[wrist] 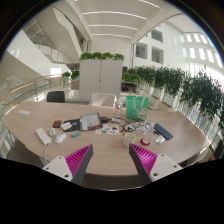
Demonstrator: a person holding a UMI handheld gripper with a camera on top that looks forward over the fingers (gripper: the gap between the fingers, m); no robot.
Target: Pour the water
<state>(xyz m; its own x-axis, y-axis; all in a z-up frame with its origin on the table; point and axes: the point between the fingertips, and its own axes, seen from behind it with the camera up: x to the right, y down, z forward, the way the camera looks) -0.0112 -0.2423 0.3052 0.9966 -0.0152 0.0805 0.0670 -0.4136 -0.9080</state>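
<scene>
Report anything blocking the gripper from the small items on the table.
Nothing visible does. The open hand-held gripper faces bare table, and the nearest small items lie just beyond its right finger. Which one holds water is unclear.

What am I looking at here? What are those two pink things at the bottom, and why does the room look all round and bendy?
The picture comes from a small camera that rides on a hand-held grabbing tool. A person carries it; there is no robot arm. The lens sees very wide, and that is why the room looks curved.

The two pink things are soft pads on the tool's two fingers, pointing forward. The fingers are apart and nothing is between them, so the tool holds nothing right now.

Beyond the fingers stands a big round wooden table with lots of small things on it. A green bag stands towards the far side, and what looks like a clear cup stands nearer the fingers. The rest is too small to name. Behind the table are green plants and a white cabinet.
</scene>
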